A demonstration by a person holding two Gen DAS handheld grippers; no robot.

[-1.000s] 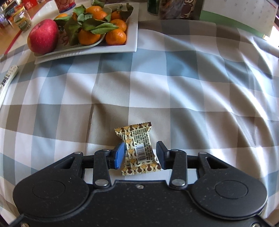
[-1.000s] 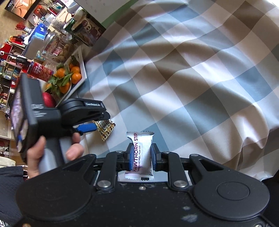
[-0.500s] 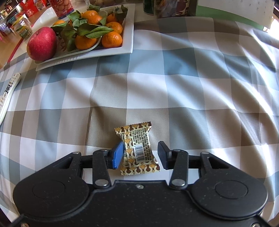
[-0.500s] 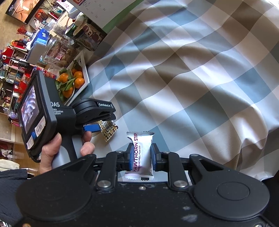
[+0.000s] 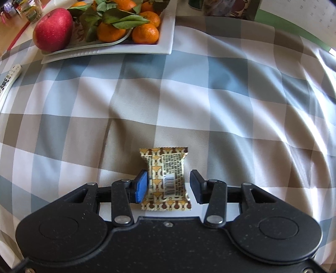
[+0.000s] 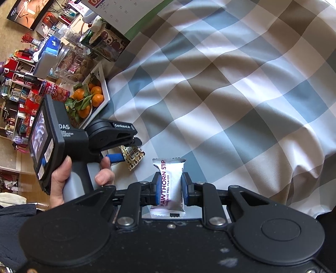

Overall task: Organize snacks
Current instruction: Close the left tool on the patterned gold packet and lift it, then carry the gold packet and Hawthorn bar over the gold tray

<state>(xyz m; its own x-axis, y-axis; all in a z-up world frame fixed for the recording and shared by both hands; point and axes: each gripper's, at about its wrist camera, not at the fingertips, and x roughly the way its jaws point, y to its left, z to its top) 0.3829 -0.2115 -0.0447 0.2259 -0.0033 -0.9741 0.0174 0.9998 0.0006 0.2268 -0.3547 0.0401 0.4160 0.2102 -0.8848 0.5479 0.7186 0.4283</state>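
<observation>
A gold-and-brown patterned snack packet (image 5: 166, 180) lies flat on the checked tablecloth (image 5: 189, 94). My left gripper (image 5: 168, 178) points down over it, open. The blue left pad (image 5: 140, 185) is against the packet's edge, and a gap shows at the right pad (image 5: 196, 185). In the right wrist view this packet (image 6: 132, 156) shows beside the left gripper (image 6: 124, 152), which a hand (image 6: 63, 178) holds. My right gripper (image 6: 170, 185) is shut on a white packet printed "Hawthorn Strip" (image 6: 171, 184), held upright just above the cloth.
A white tray (image 5: 166, 42) at the far left holds a red apple (image 5: 53, 29) and leafy mandarins (image 5: 146, 33). A white remote (image 5: 8, 79) lies at the left edge. Jars, a can and a calendar (image 6: 117, 12) stand behind the tray.
The left jaws have opened a little wider around the gold packet. In the right wrist view the left gripper has shifted slightly right. The right gripper keeps its hold on the white packet.
</observation>
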